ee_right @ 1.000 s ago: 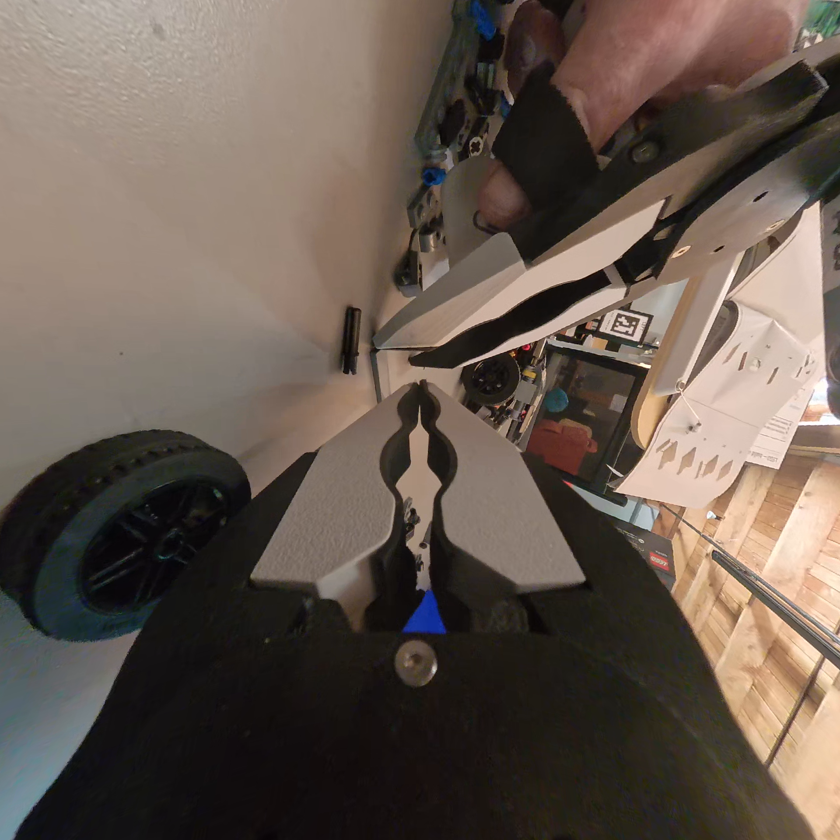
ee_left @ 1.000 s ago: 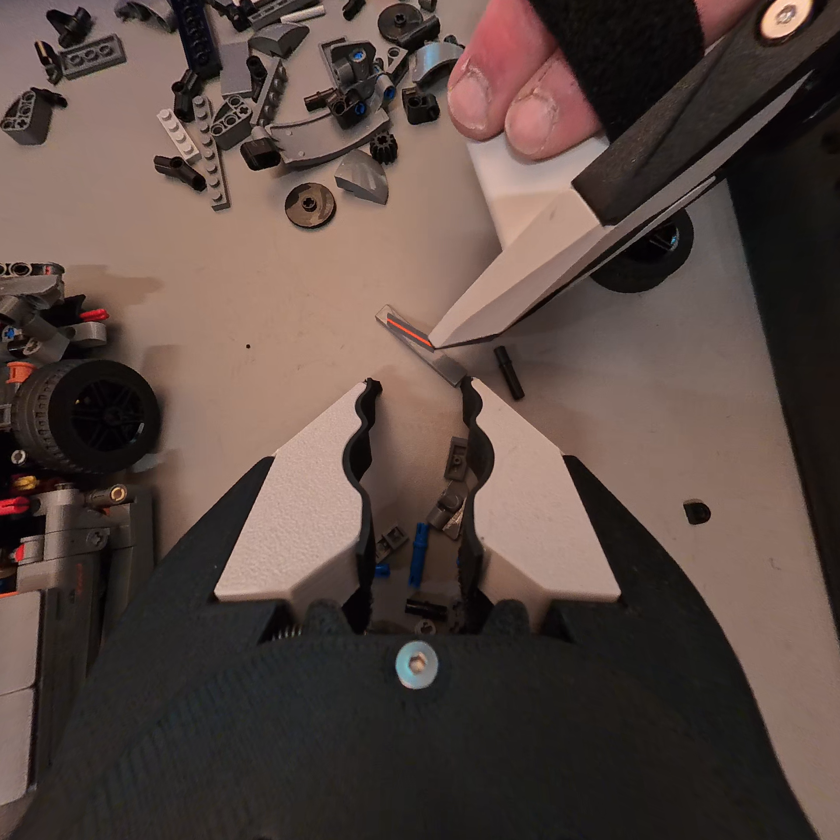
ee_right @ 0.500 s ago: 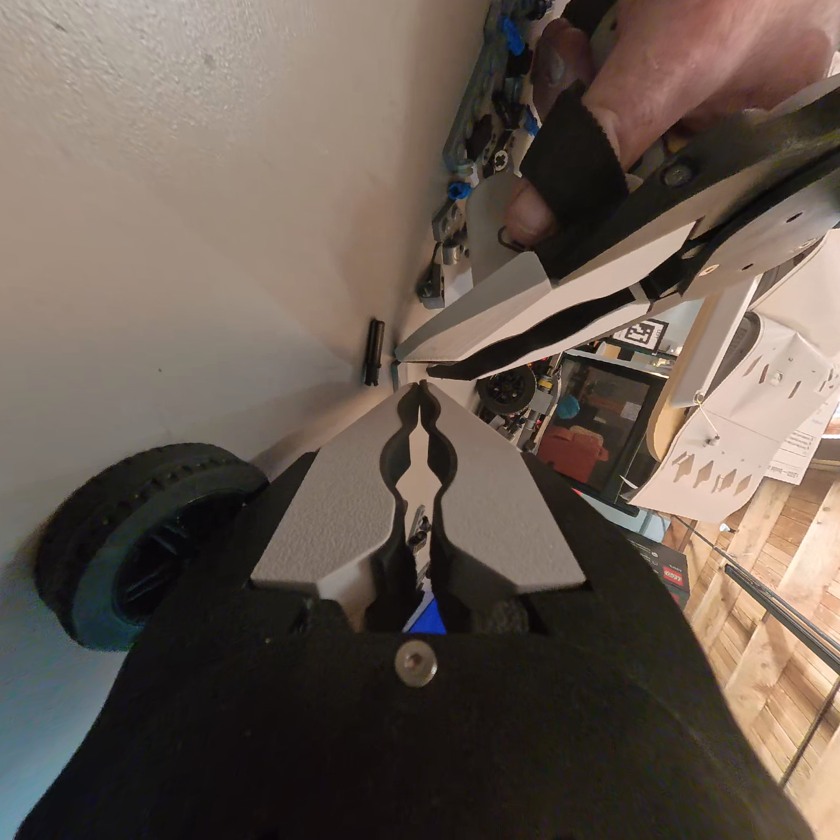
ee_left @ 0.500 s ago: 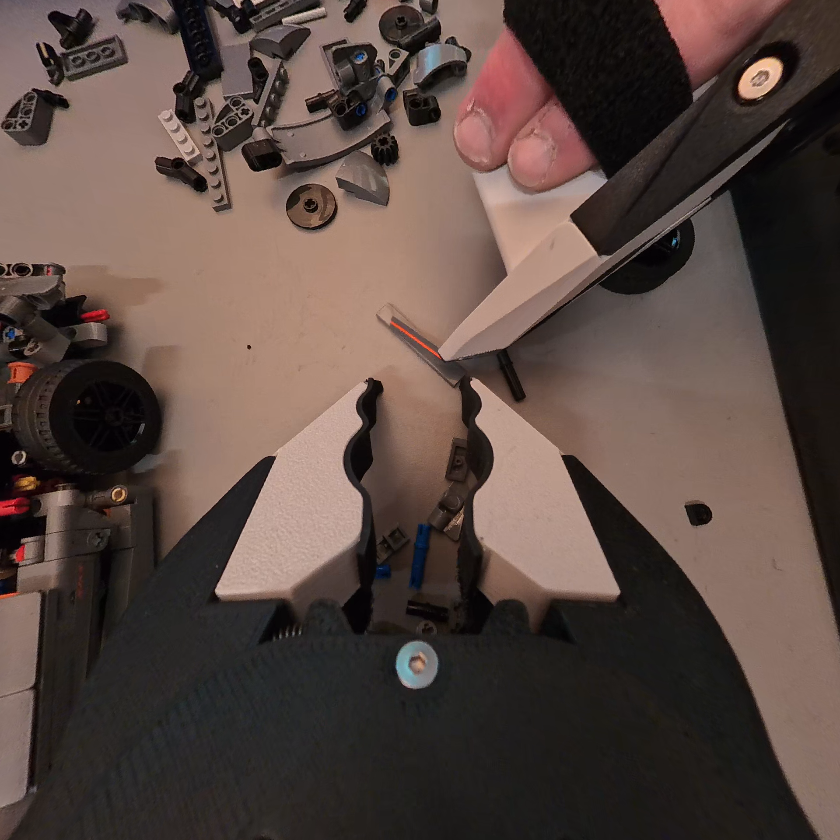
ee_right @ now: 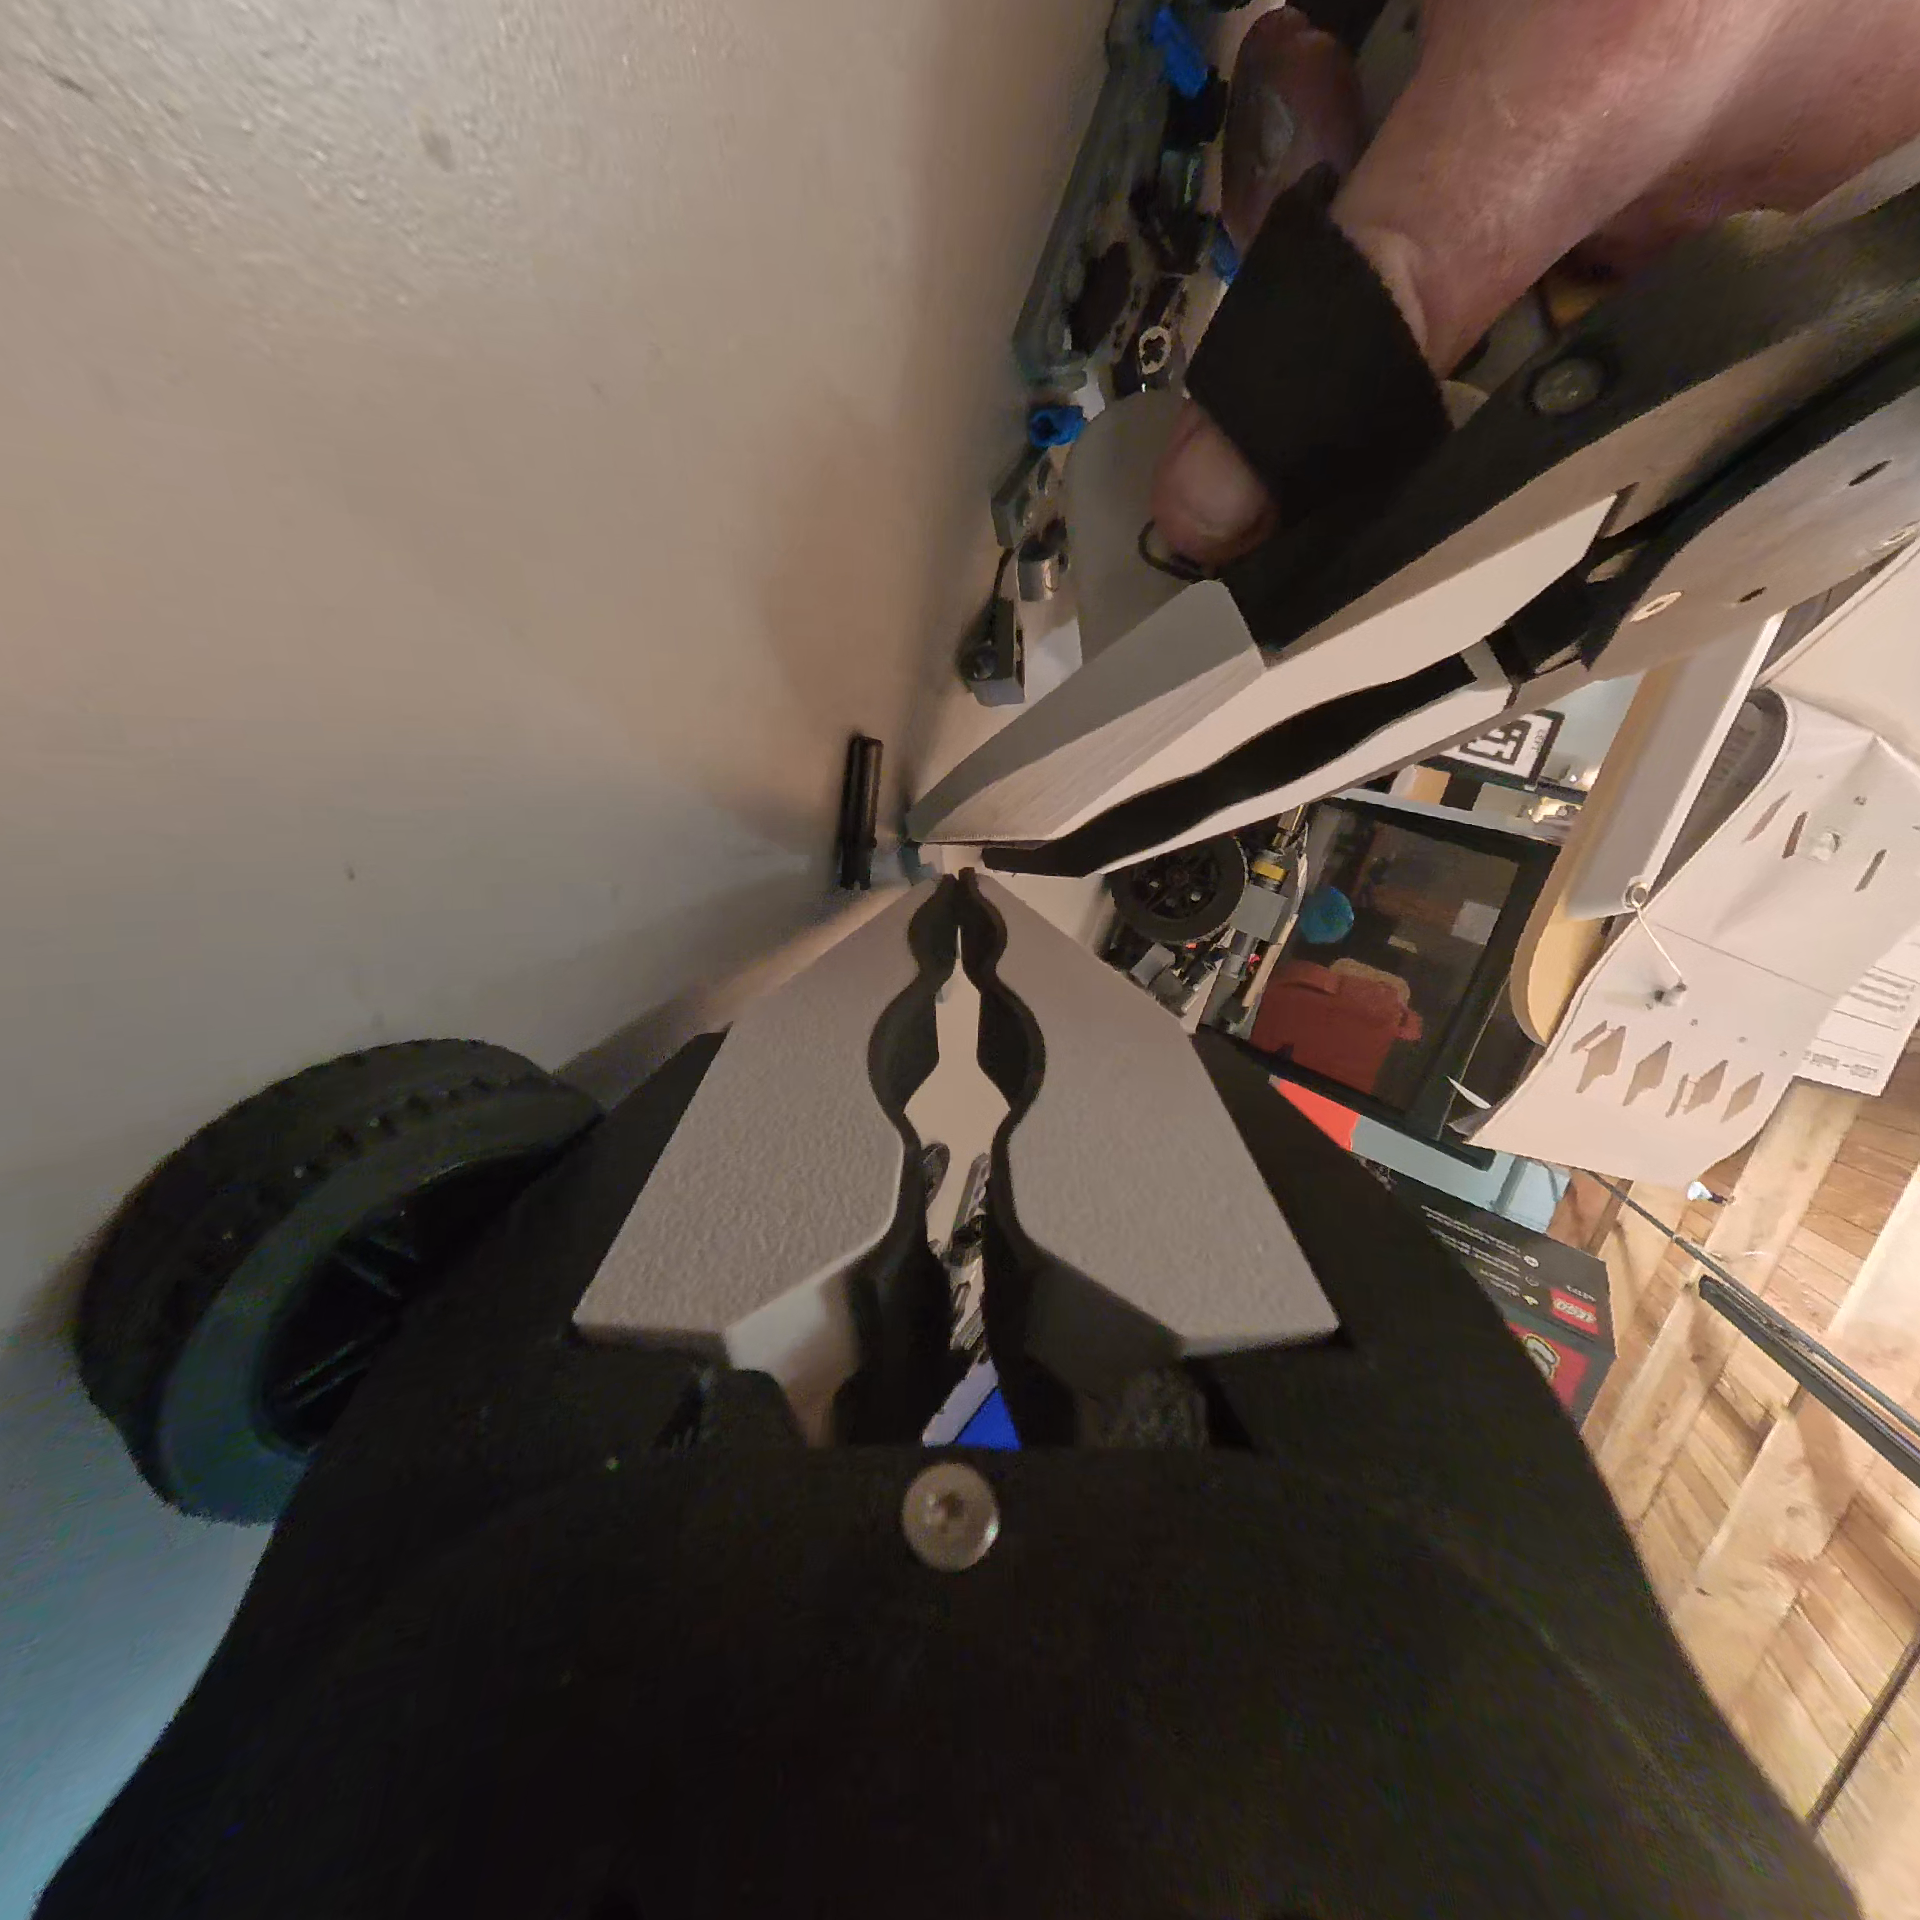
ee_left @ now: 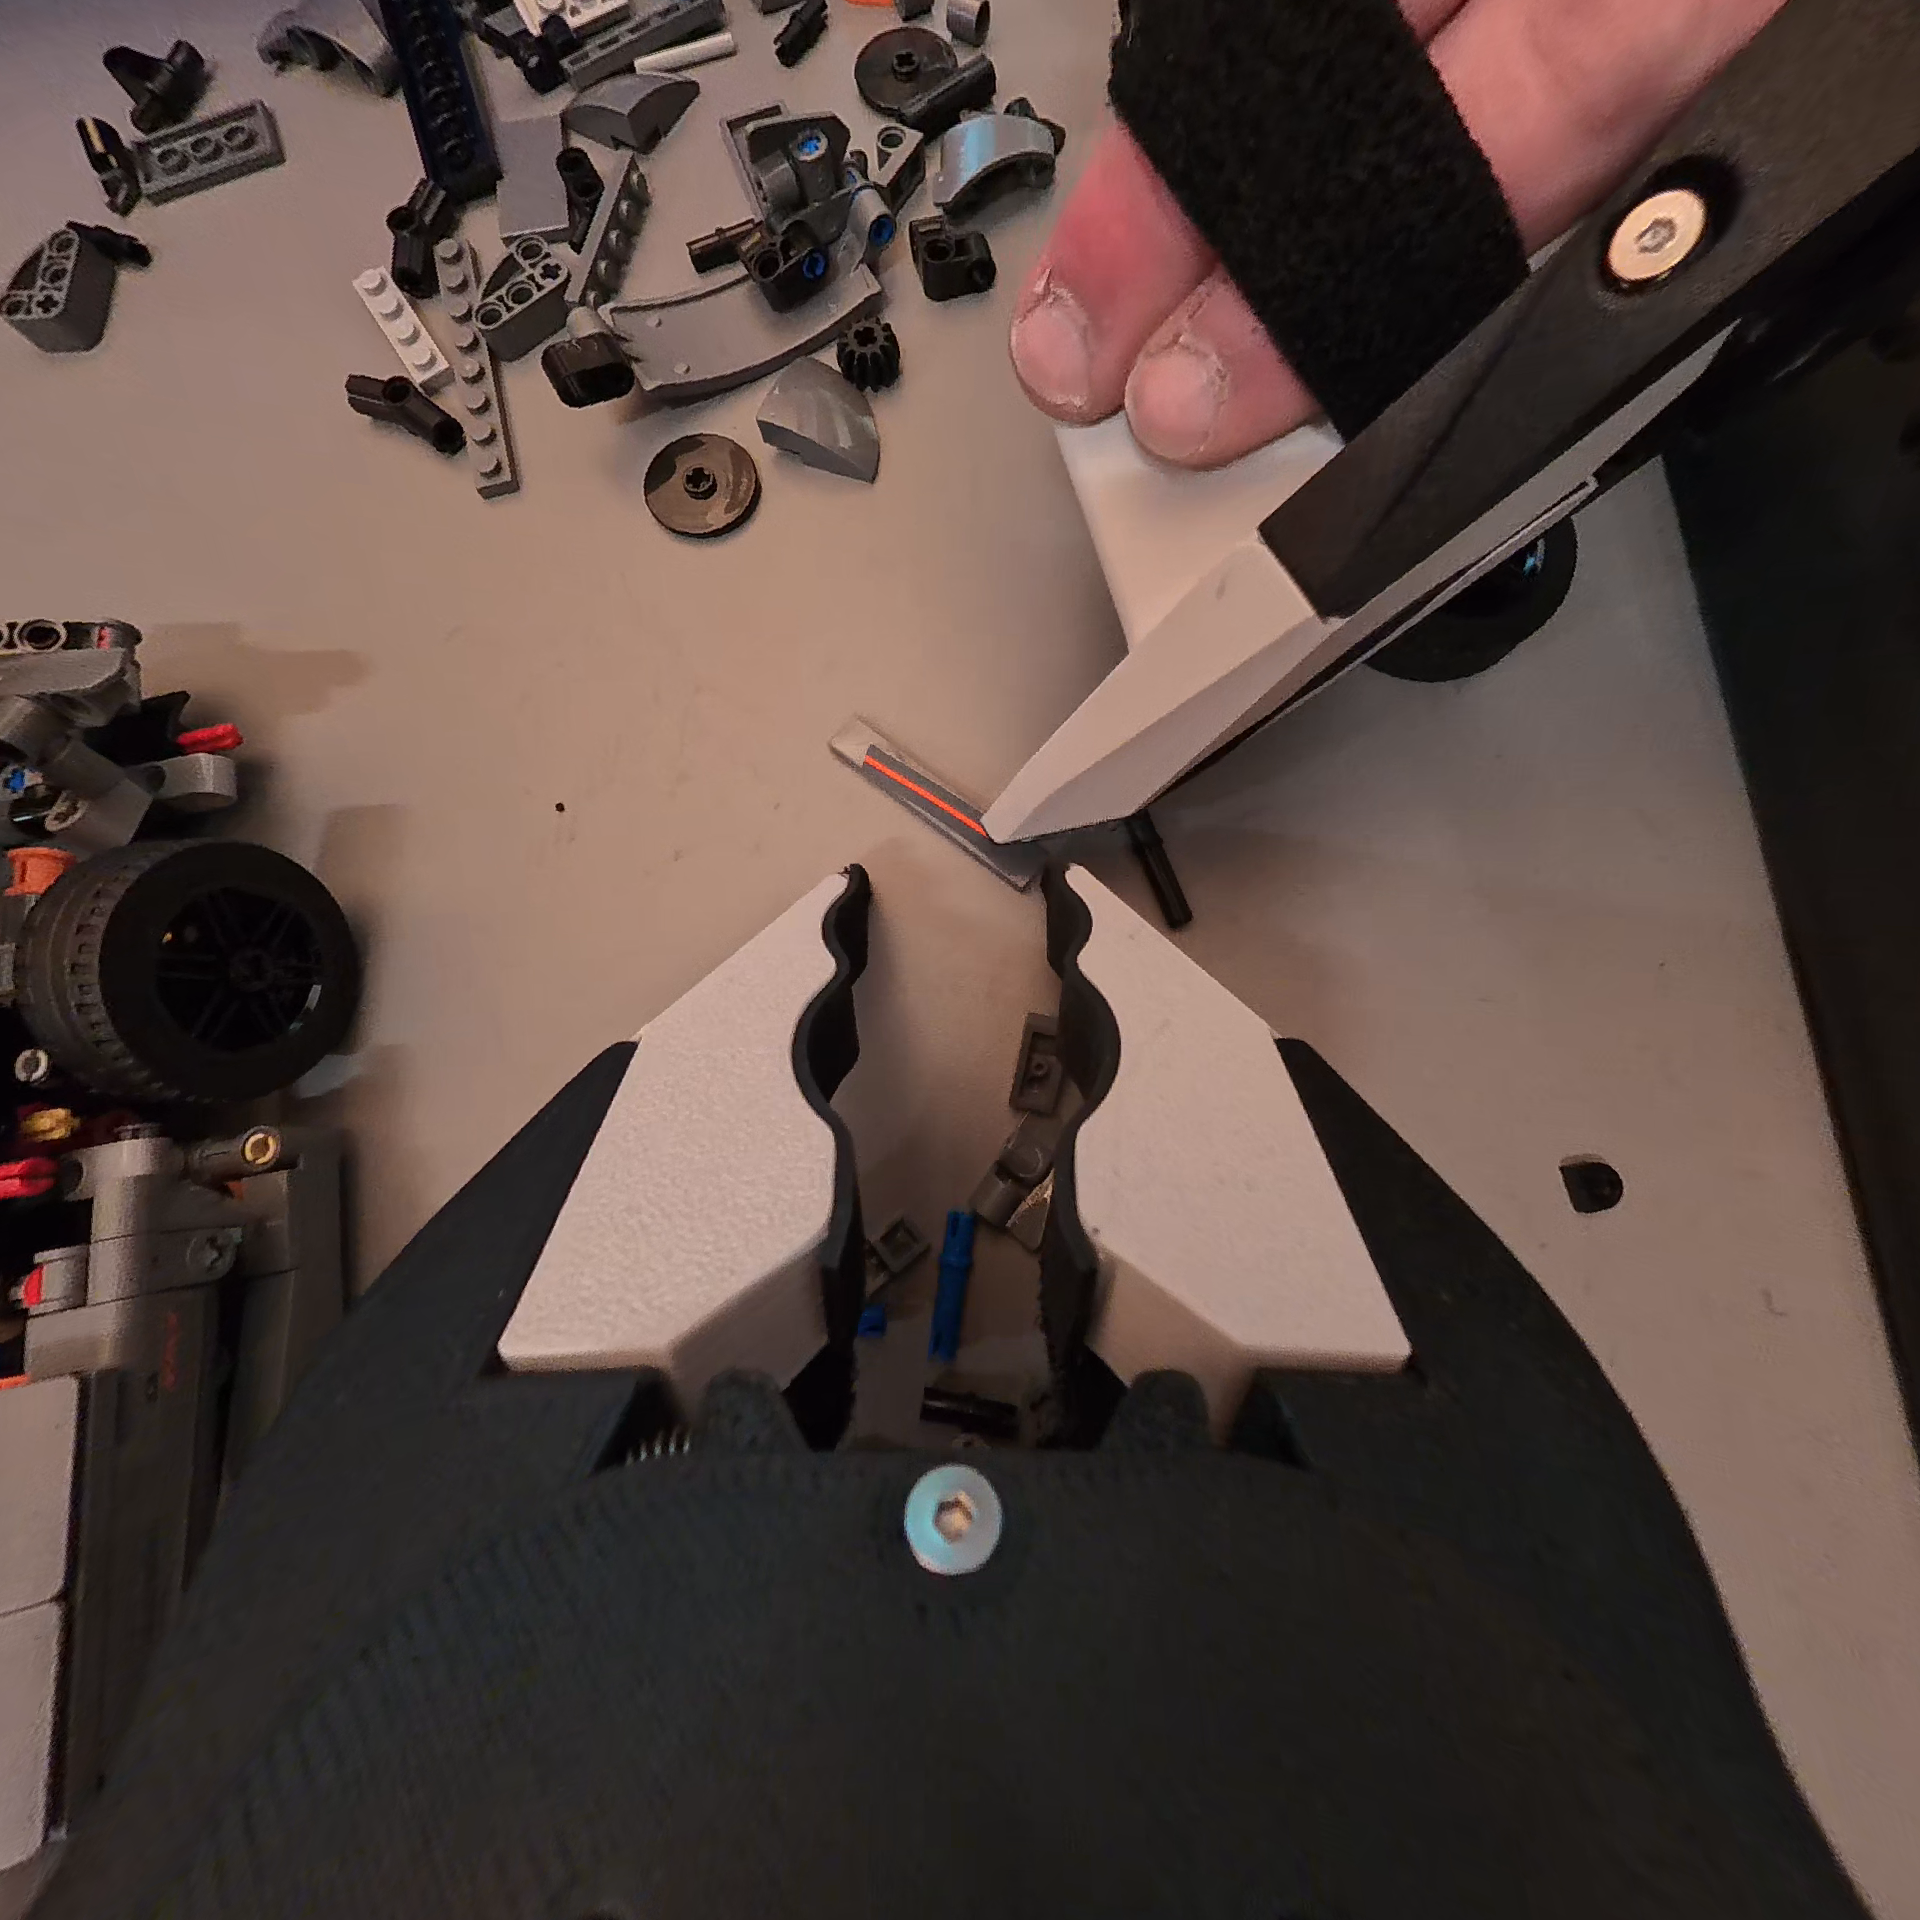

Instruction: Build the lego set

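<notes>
A thin grey tile with an orange stripe [ee_left: 920, 795] lies flat on the table just beyond my left gripper [ee_left: 954, 883], which is open and empty, its jaws wide apart. My right gripper [ee_left: 1003, 831] comes in from the upper right, shut, with its tip resting on the near end of the tile. In the right wrist view the right gripper [ee_right: 956, 883] has its jaws together, and the left gripper [ee_right: 951, 840] points at it tip to tip. A short black pin [ee_left: 1158, 868] lies just right of the tile and also shows in the right wrist view [ee_right: 860, 810].
The part-built car with a black wheel [ee_left: 197, 987] stands at the left edge. A pile of grey and black loose parts [ee_left: 665, 260] lies at the far side. A loose wheel [ee_right: 312, 1247] lies under the right gripper. Small pieces and a blue pin [ee_left: 951, 1283] lie under the left gripper. My left and right fingertips are right by each other.
My right gripper's tip has slid along the striped tile toward its near end, closer to the left gripper's tips. The left gripper has stayed open and almost still.
</notes>
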A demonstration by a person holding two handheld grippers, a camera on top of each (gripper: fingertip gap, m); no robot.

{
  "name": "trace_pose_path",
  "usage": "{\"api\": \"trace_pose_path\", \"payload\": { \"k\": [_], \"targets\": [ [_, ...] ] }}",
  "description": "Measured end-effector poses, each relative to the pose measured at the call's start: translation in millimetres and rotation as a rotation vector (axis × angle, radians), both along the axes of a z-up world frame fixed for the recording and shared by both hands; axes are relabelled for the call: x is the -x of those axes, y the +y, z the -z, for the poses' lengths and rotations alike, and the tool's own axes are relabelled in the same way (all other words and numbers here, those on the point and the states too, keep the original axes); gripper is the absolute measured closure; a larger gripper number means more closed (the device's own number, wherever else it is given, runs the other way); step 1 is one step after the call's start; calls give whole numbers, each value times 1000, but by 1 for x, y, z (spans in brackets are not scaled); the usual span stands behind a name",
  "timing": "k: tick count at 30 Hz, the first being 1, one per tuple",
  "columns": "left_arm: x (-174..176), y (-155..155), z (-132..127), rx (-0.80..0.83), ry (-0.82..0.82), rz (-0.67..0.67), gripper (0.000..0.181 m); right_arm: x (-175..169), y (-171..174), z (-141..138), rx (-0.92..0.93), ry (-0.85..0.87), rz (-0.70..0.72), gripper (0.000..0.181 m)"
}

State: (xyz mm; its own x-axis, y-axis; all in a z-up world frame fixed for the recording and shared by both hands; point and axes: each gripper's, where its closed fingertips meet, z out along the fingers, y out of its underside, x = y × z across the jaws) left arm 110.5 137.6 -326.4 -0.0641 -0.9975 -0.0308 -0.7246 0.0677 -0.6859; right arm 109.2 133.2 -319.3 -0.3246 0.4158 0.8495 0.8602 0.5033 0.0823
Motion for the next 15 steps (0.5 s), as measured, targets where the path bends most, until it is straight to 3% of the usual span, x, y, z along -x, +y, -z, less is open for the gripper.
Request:
{"api": "trace_pose_path", "payload": {
  "k": [15],
  "targets": [
    [0, -1, 0, -5, 0, 9, 149, 2, 4, -10, 19, 68, 10, 181]
  ]
}}
